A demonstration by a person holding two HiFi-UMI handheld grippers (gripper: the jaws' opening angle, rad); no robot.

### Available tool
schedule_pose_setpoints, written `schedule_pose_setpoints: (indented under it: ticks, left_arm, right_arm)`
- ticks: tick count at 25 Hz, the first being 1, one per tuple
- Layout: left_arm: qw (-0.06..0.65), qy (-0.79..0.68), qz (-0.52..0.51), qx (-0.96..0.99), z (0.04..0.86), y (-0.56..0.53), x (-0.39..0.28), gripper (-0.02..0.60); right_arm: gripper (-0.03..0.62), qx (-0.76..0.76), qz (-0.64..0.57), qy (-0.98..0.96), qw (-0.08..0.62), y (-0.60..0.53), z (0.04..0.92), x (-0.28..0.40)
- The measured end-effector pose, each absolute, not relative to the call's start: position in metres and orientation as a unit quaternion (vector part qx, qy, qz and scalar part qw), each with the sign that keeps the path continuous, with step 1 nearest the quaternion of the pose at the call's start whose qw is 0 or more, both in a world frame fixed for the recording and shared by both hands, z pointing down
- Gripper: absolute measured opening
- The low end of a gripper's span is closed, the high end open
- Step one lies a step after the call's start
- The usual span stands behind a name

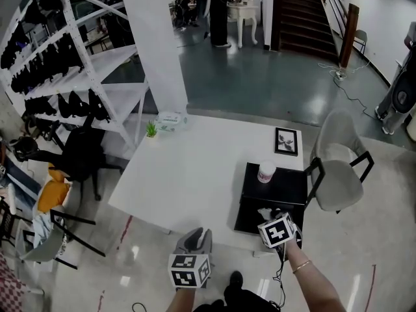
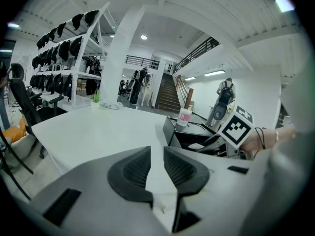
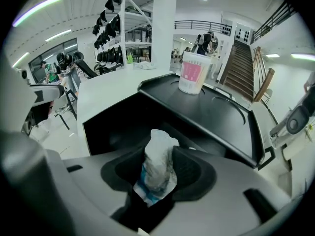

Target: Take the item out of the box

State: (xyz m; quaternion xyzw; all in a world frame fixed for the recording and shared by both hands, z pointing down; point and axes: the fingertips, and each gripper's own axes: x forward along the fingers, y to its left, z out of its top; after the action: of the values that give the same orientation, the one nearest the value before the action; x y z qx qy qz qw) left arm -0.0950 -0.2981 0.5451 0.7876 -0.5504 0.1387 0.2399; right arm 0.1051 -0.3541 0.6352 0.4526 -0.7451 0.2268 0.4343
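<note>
The packet [image 3: 158, 163], a small white plastic wrapper with a blue stripe near its lower end, is pinched between the fingers [image 3: 189, 168] of the right gripper [image 3: 158, 155], low inside the open black box [image 3: 106, 124] near its front wall. It creases where the fingers press, so it is probably light, soft and thin, likely slippery too. A hold across its middle, as here, seems sound. Squeezing only the loose top edge could let it slide out or tear. Whether it has anything hard inside I cannot tell.

Behind it, a white cup with a pink label [image 3: 192, 73] stands on the flat black panel at the back of the box, near enough to be knocked on a careless lift.

The left gripper [image 2: 156, 166] waits at the near edge of the white counter [image 1: 195, 168], fingers drawn together with only a slit between and nothing in it.

The counter also carries a small framed picture [image 1: 286, 141] and a little green plant [image 1: 151, 129]. A grey chair [image 1: 338, 161] stands beside it, shelves [image 1: 78, 57] line the left, and a staircase [image 1: 302, 12] rises at the back.
</note>
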Motion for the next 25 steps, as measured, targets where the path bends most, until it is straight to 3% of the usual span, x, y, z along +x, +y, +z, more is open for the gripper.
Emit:
schedule_pose_setpoints:
  ticks: [6,14,25]
  left_arm:
    - [0.239,-0.547,0.141,0.79,0.544,-0.294,-0.091,0.077]
    - [0.238,-0.546,0.141,0.791,0.542,-0.289,-0.095,0.077]
    - [0.235,-0.533,0.139,0.801,0.54,-0.289,-0.09,0.077]
  right_arm:
    - [0.133,0.45,0.196,-0.753,0.439,-0.355,0.633,0.106]
    - [0.114,0.448,0.199,-0.755,0.435,-0.349,0.632,0.106]
    - [0.109,0.469,0.207,-0.789,0.338,-0.344,0.593,0.097]
